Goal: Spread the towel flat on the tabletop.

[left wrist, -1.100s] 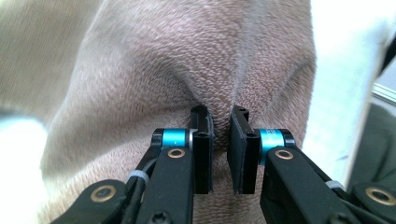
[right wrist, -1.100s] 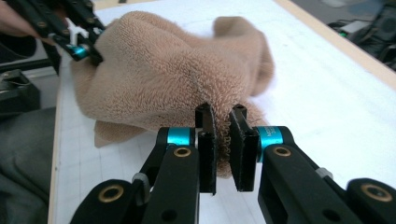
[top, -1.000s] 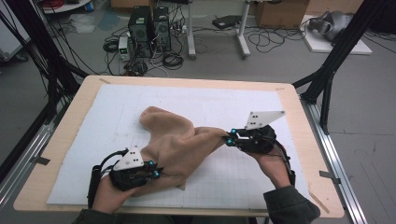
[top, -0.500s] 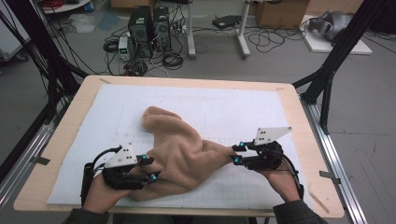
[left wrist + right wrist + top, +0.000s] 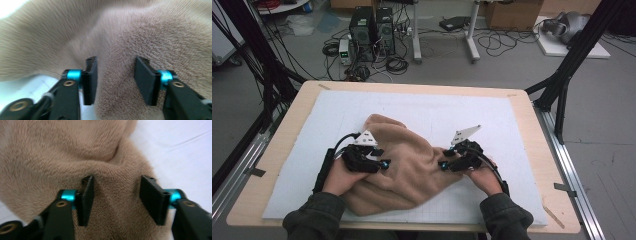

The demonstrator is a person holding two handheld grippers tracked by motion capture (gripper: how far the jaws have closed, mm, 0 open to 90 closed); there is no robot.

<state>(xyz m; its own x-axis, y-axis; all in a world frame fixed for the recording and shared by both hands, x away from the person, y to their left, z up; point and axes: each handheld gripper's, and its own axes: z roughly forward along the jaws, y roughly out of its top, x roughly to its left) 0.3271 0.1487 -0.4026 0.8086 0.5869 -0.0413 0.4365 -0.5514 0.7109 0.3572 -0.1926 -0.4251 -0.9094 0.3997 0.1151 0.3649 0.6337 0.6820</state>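
Note:
A tan fleece cloth (image 5: 412,165) lies rumpled on the white mat (image 5: 437,110). My left gripper (image 5: 382,164) rests on its left part, pointing right. In the left gripper view the jaws (image 5: 116,80) stand apart, pushed down into the cloth (image 5: 150,37), a ridge of pile between the pads. My right gripper (image 5: 444,162) sits at the cloth's right end, pointing left. In the right gripper view its jaws (image 5: 116,200) straddle a thick fold of cloth (image 5: 62,152). Both pairs of jaws have just been closing with fabric between them; the pads do not visibly pinch it.
The mat covers a wooden table (image 5: 532,130) with metal rails along both sides. Bare mat (image 5: 180,150) shows right of the cloth's end, and a strip of mat (image 5: 30,85) left of it. Computers and cables stand on the floor behind.
The left gripper has slid right onto the cloth. The right gripper has dropped down and left onto the cloth's right end. The cloth now lies lower and more bunched between them.

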